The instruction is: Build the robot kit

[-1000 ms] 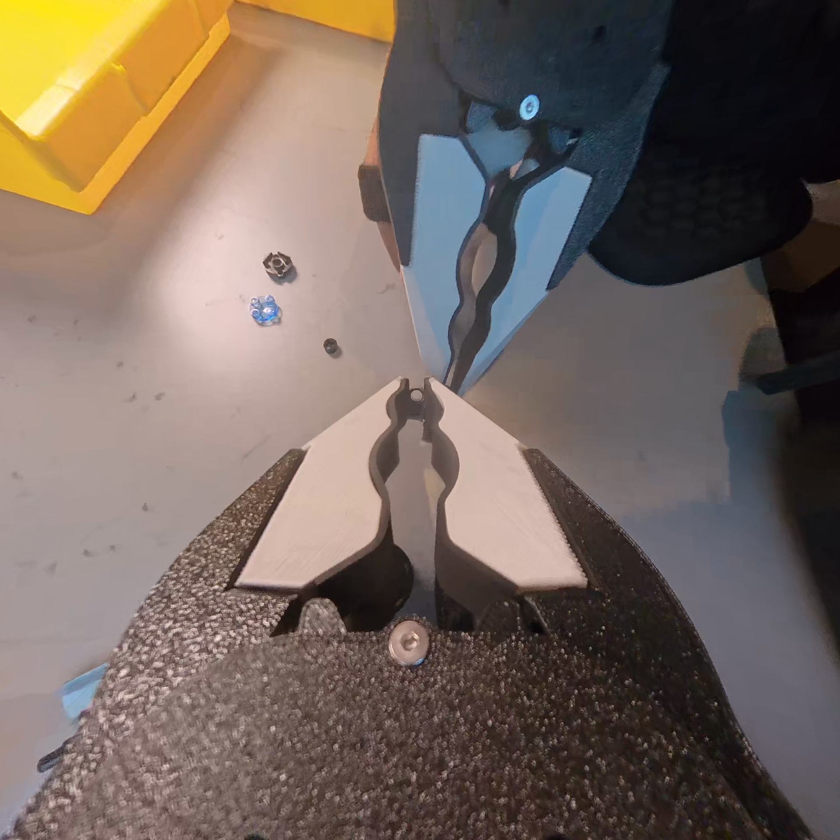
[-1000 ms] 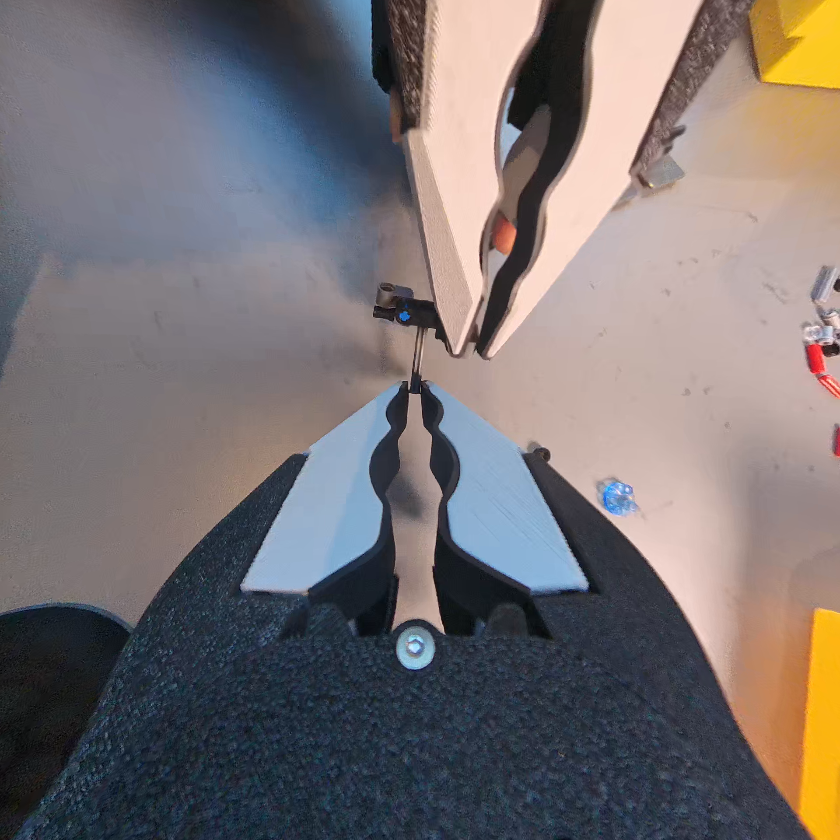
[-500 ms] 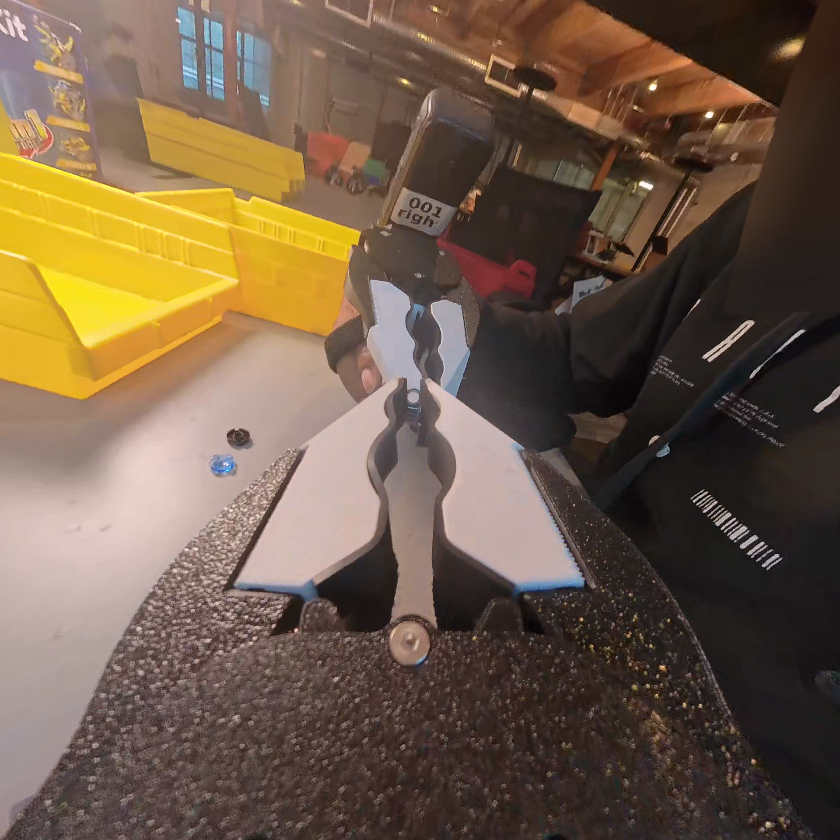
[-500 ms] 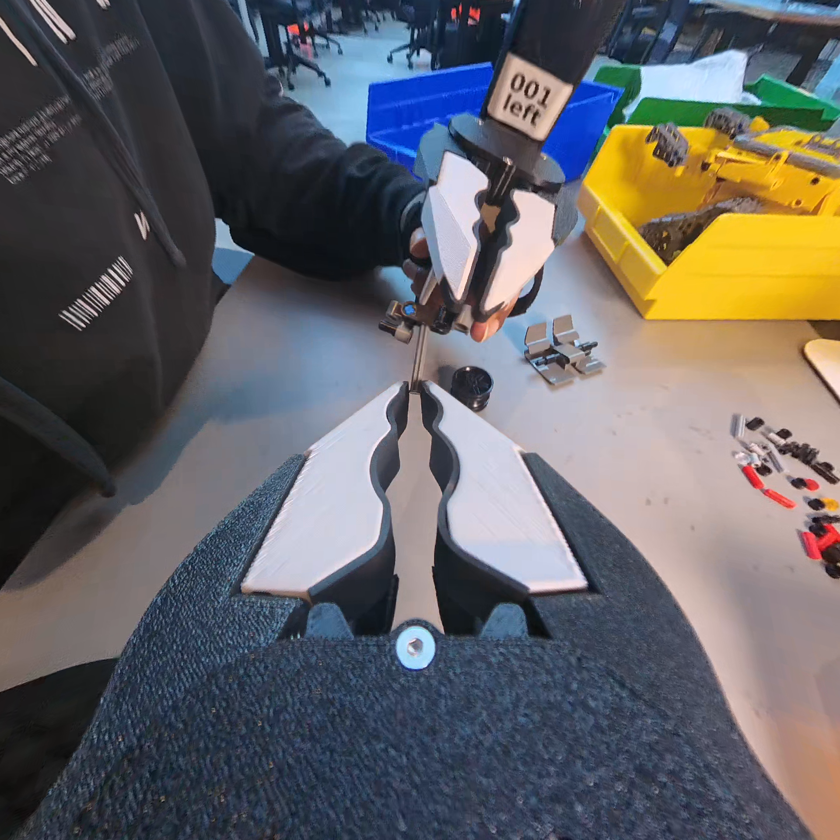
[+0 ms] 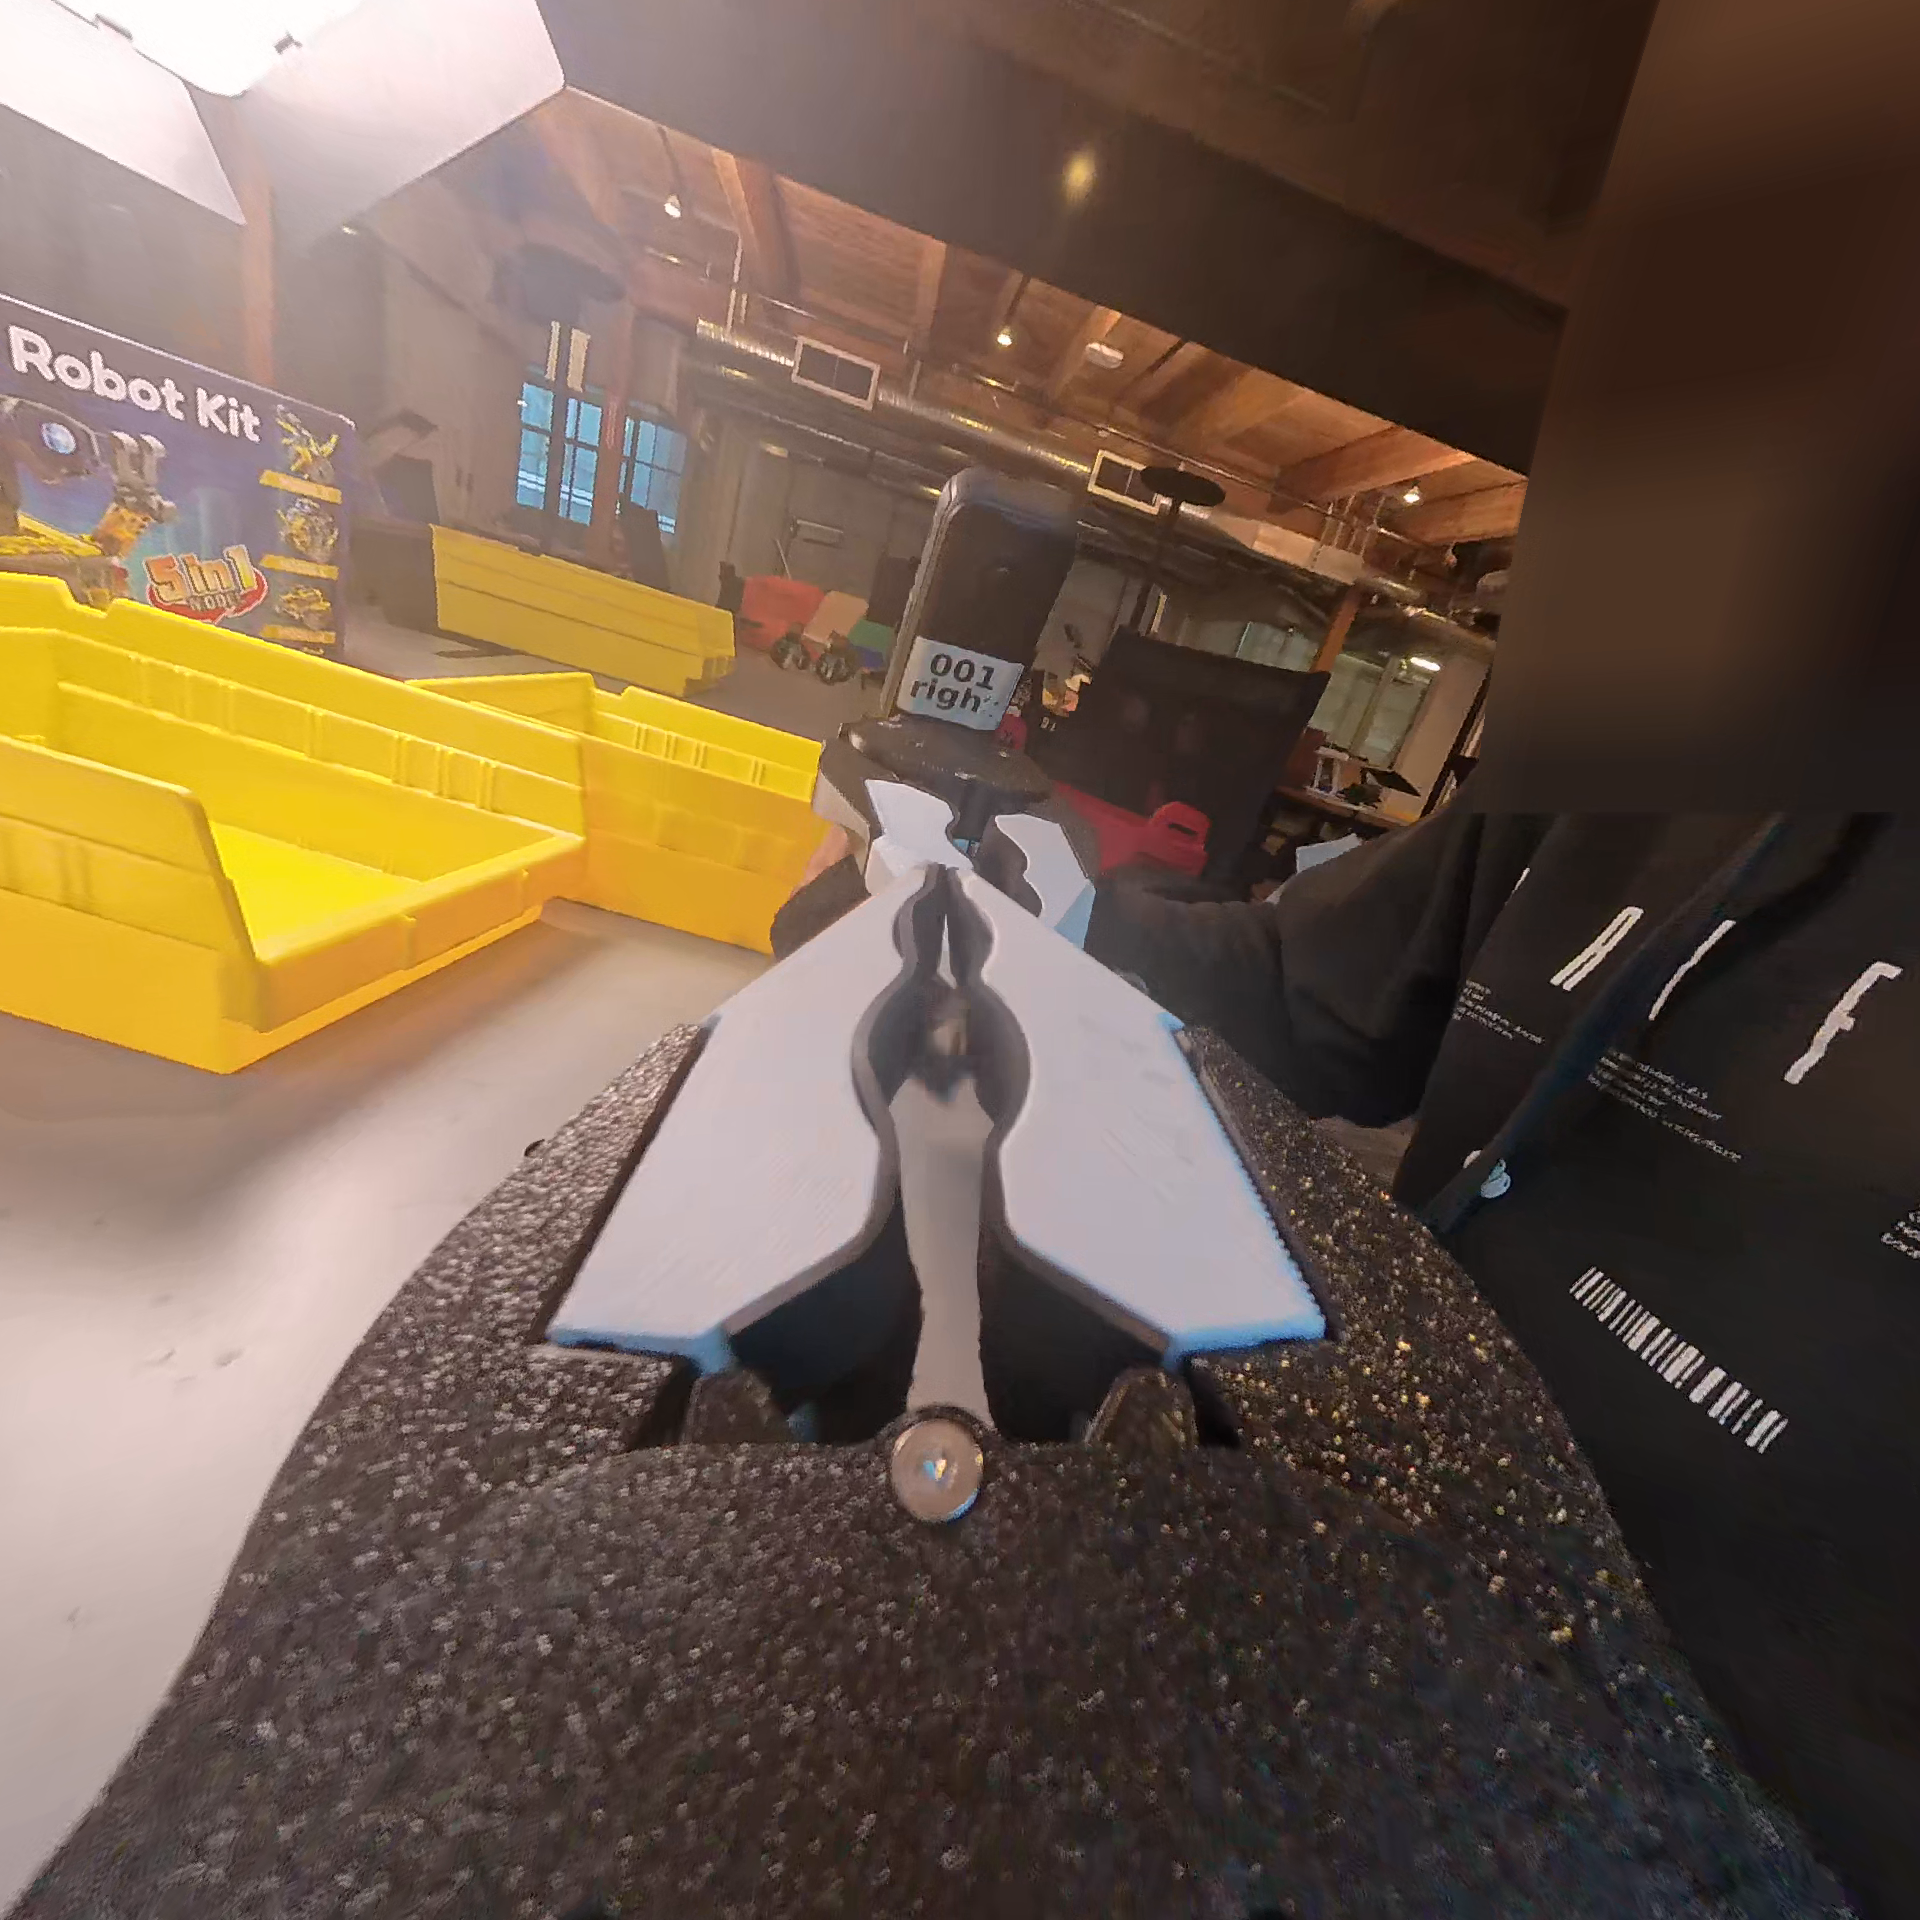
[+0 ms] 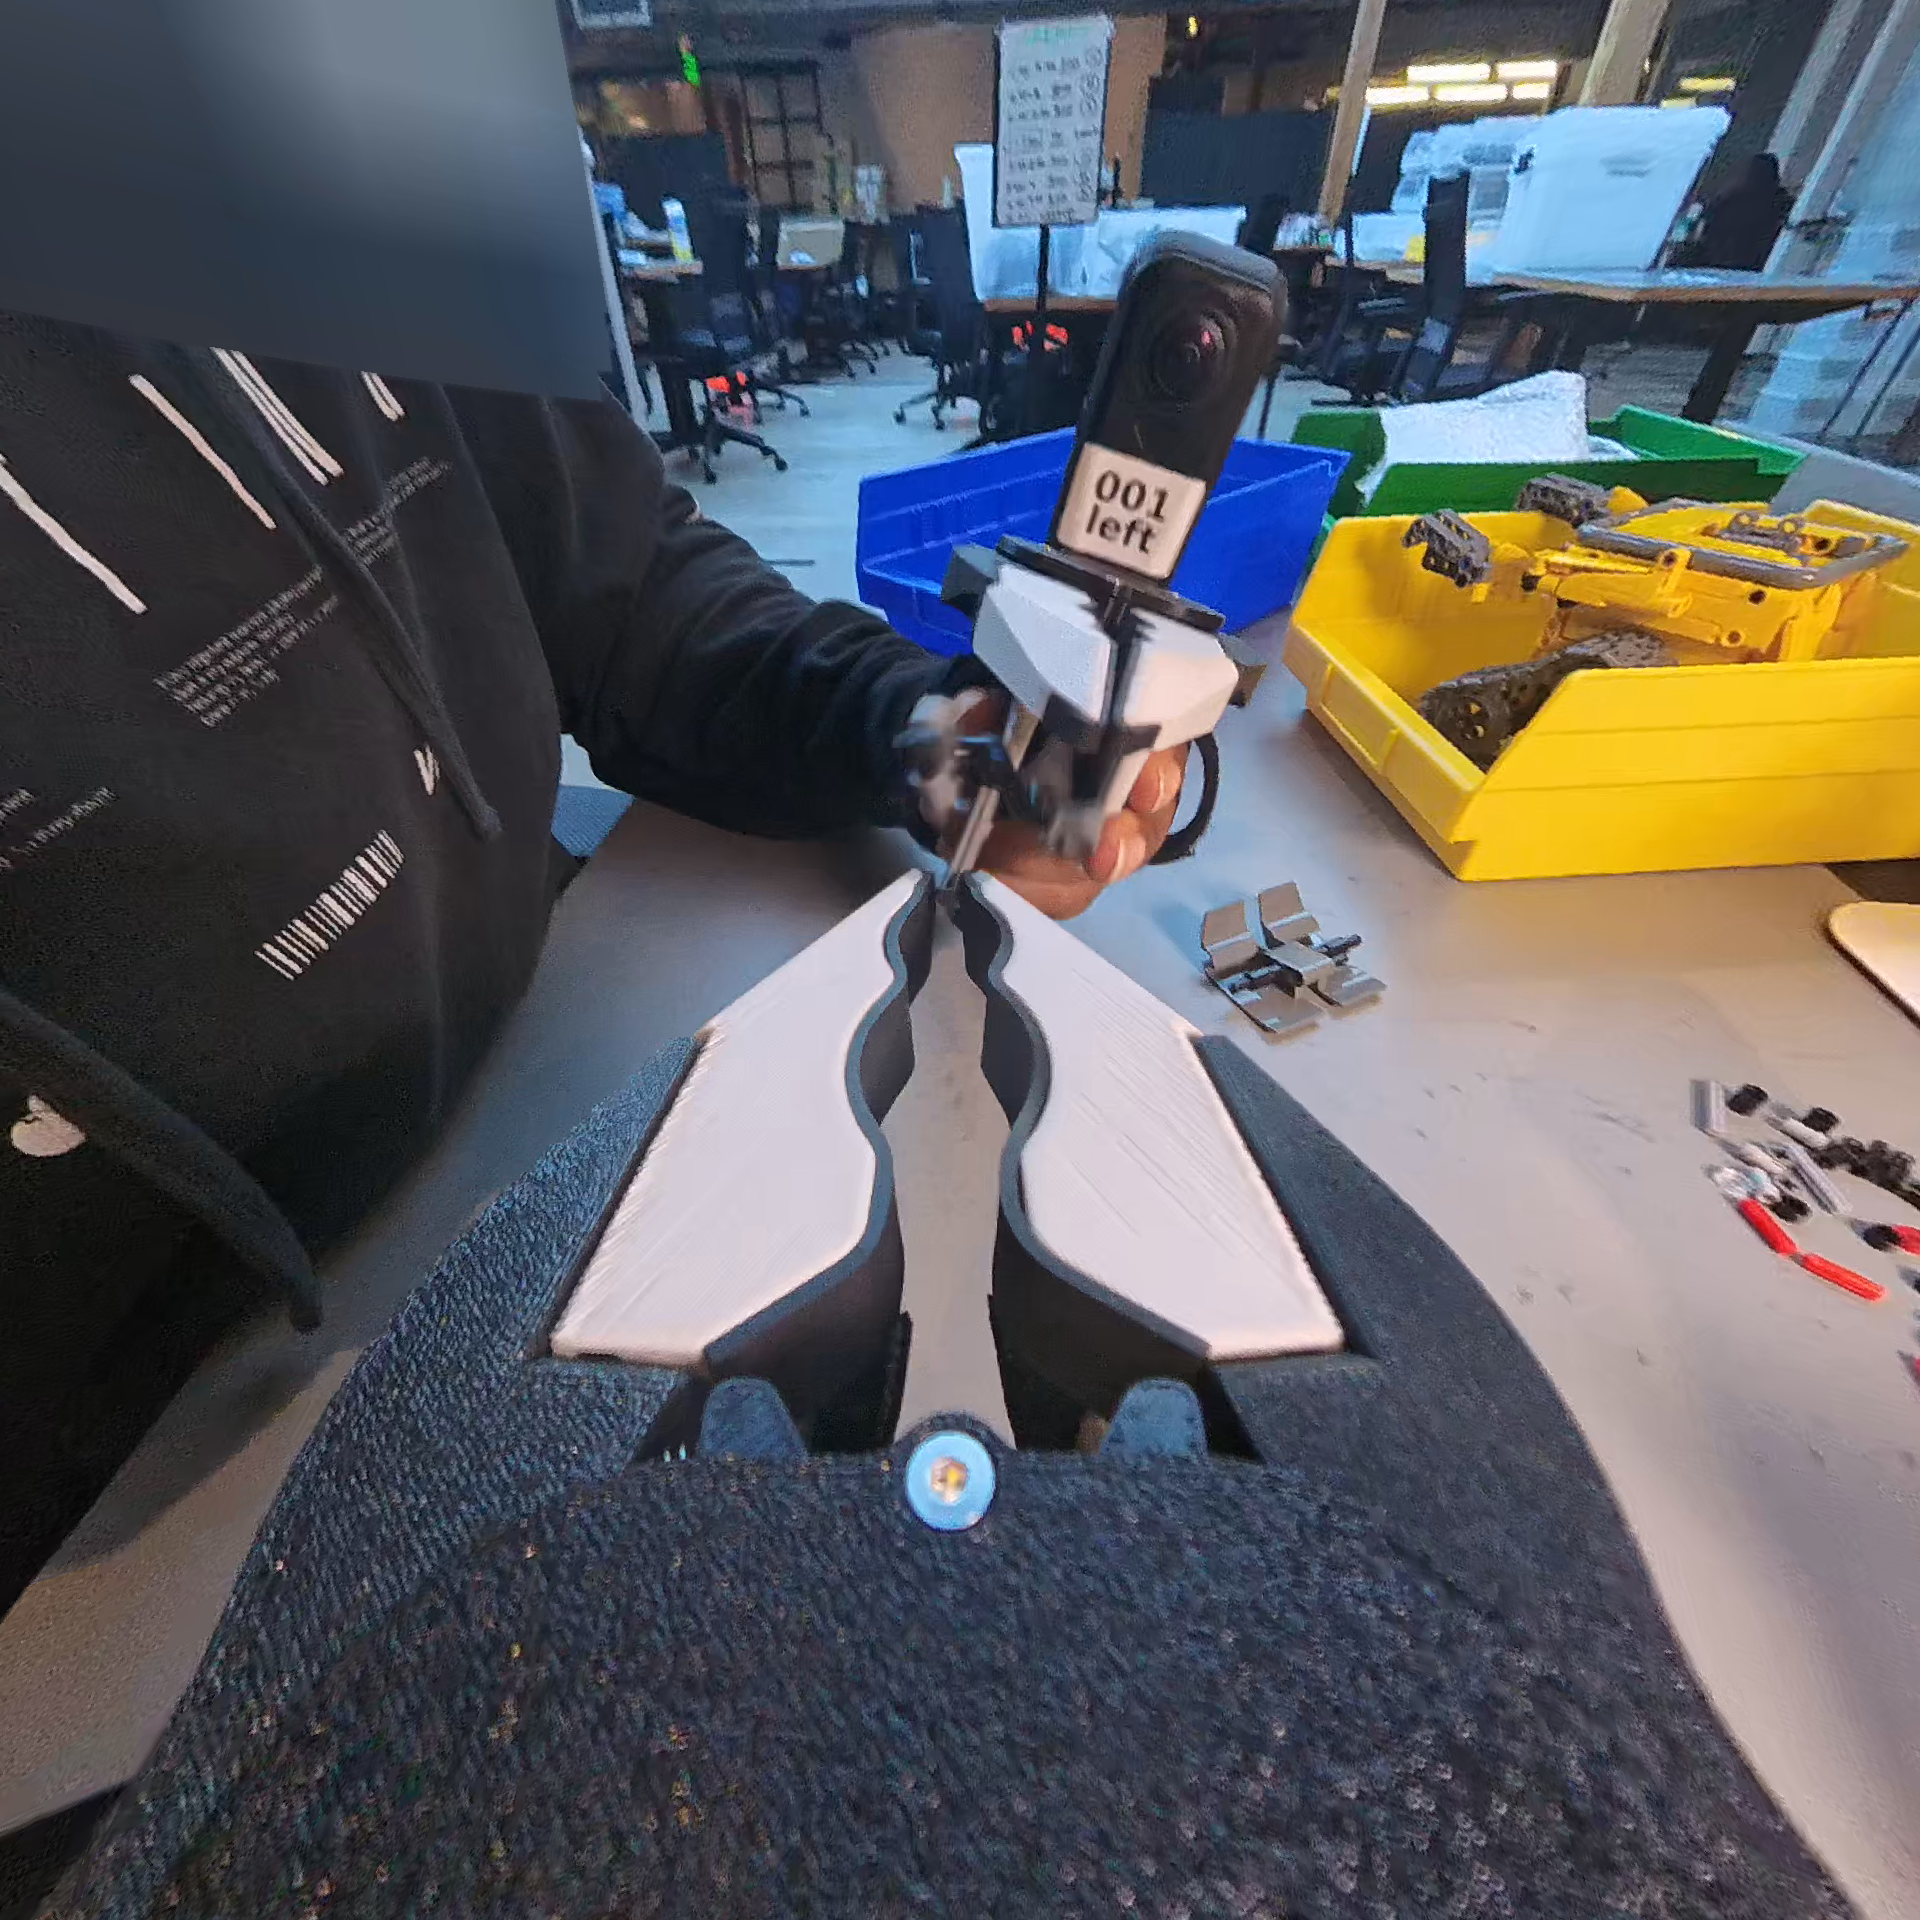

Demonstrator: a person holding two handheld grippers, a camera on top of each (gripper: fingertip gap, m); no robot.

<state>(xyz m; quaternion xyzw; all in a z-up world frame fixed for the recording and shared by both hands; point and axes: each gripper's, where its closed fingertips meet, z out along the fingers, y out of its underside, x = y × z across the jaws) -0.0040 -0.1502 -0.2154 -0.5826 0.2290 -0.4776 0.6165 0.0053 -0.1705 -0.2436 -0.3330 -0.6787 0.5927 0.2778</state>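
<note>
Writing shows on camera labels (image 6: 1127,514), a blue box (image 5: 177,499), a whiteboard (image 6: 1049,120).

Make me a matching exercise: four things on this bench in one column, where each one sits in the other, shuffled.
Things
1. axle
2. black connector
3. tracked model
4. grey part

Places
a. inside the yellow bin
b. loose on the table
c. pinched in the right gripper
d. held by the left gripper

Pairs: 1-c, 2-d, 3-a, 4-b
</note>
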